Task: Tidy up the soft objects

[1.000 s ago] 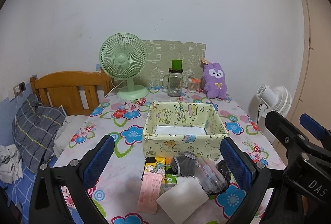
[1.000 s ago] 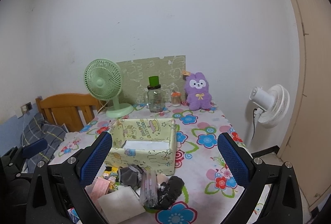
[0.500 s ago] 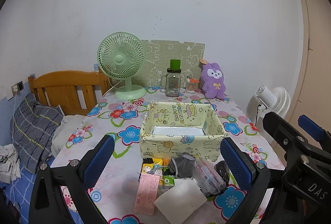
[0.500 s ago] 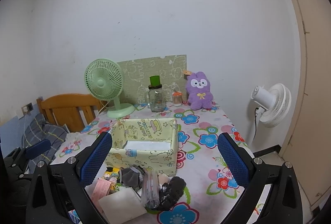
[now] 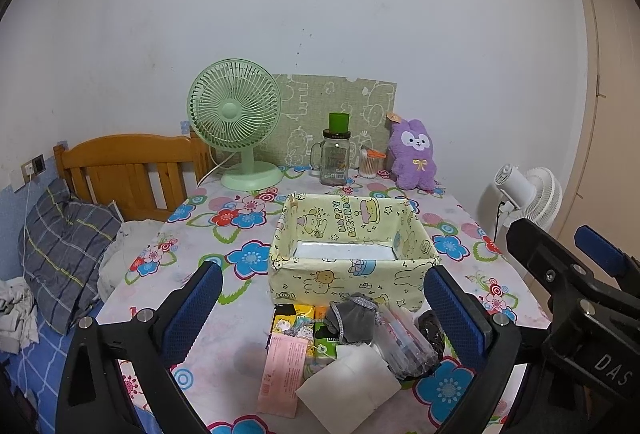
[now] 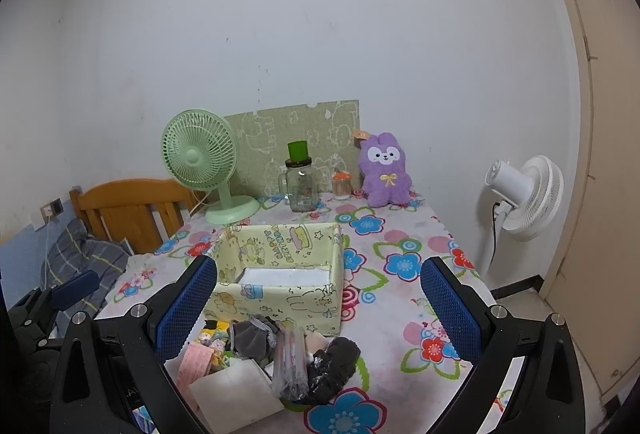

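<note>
Above the near edge of the flowered surface [image 5: 240,234], the left tongs [image 5: 322,308] hang with their blue pads spread wide and nothing between them; the right tongs [image 6: 318,308] are spread just as wide and also hold nothing. Seen from the left wrist, the right tool stands just to the right, its black frame and one blue pad showing.

Between and just below the pads lies a small heap of soft things: a grey drawstring pouch [image 5: 352,322], a clear plastic packet [image 5: 404,340] leaning against it, a dark crumpled bundle [image 6: 332,364] at the right side, a white folded piece [image 5: 348,382] nearest the camera, a pink slip [image 5: 282,370] to its left, and yellow and green packs [image 5: 304,318] under the pouch.

Just behind the heap, touching it or nearly so, stands a pale yellow cartoon-print fabric box [image 5: 352,278], open at the top, with a white flat thing on its floor.

Farther back, along the wall, stand a green desk fan [image 5: 236,121], a glass jar with a green lid [image 5: 335,153], a small cup [image 5: 368,163] and a purple plush rabbit [image 5: 412,153] sitting upright. A white standing fan [image 6: 524,197] is off the right edge of the surface, and a wooden headboard [image 5: 132,169] off the left.
</note>
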Tool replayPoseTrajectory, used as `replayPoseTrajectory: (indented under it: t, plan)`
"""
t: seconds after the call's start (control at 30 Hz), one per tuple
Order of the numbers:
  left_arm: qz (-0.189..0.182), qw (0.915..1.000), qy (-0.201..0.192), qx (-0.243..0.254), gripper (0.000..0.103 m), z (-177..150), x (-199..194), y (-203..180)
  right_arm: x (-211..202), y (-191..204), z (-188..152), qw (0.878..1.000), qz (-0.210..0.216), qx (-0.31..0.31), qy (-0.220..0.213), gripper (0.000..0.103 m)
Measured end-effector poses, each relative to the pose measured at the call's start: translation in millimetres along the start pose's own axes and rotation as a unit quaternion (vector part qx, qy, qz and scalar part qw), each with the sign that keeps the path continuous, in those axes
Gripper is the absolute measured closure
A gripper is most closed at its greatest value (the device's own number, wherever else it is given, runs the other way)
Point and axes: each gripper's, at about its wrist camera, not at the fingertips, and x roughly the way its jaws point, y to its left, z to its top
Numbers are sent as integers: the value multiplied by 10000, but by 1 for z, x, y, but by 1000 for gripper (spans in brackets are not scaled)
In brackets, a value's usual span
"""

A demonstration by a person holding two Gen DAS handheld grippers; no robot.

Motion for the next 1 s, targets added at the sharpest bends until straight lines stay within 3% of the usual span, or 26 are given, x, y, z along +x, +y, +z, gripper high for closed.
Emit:
replayPoseTrajectory:
  t: [1.0]
  plan:
    - [53,9997,252,-33,10,-20,21,12,25,6,-15,9996,-2,-19,293,1]
